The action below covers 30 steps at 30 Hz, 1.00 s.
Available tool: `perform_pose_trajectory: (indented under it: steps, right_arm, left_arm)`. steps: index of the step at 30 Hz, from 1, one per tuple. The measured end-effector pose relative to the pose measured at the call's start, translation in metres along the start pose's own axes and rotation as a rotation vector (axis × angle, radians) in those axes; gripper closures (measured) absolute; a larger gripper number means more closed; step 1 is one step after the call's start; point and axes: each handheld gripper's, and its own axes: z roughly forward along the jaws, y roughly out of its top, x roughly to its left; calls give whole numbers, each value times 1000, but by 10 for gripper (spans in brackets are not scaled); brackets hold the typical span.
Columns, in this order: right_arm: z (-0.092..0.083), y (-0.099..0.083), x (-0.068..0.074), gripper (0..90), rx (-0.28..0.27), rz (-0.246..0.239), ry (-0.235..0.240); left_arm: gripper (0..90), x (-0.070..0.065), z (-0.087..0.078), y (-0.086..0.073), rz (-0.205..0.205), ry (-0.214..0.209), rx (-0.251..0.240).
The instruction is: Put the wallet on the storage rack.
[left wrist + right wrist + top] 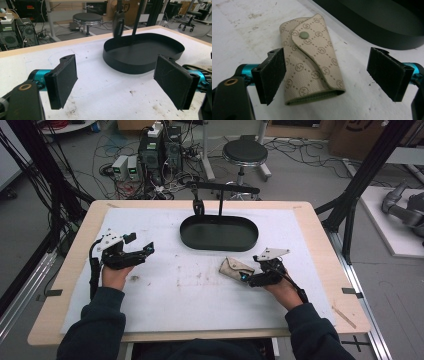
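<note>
A beige patterned key pouch (312, 62) with a snap flap lies flat on the white mat, seen too in the high view (236, 267). My right gripper (327, 77) is open around its near end, the left pad (273, 73) close beside the pouch and the right pad (388, 75) well apart from it. In the high view the right gripper (248, 276) sits just right of the pouch. My left gripper (116, 82) is open over bare mat, at the left of the table (142, 251). A black oval tray (219, 233) (142, 53) stands beyond.
A black stand (221, 190) with a hanging clip rises at the tray's far edge. The white mat (190, 290) is stained near its middle. A stool (245, 154), computers and cables stand on the floor behind the table.
</note>
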Motion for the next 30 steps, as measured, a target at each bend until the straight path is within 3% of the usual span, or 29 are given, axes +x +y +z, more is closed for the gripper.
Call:
perform_pose_trajectory:
  steps: [6, 12, 15, 17, 20, 26, 30]
  right_arm:
    - [13, 2, 4, 159, 30, -11, 32]
    - [27, 4, 11, 162, 87, -65, 37]
    - [30, 5, 11, 240, 116, -76, 60]
    - [29, 5, 10, 307, 122, -55, 72]
    - [27, 6, 12, 357, 119, -74, 66]
    - [23, 11, 13, 405, 128, -79, 64]
    - [20, 14, 10, 412, 98, -62, 61]
  left_arm:
    - [188, 1, 1, 0, 0, 3, 1]
    - [188, 2, 0, 0, -3, 10, -1]
    - [188, 2, 0, 0, -2, 11, -1]
    - [188, 2, 0, -1, -4, 8, 1]
    - [188, 2, 0, -1, 1, 10, 6]
    - [188, 2, 1, -1, -4, 10, 8]
    - [189, 2, 1, -2, -3, 10, 10]
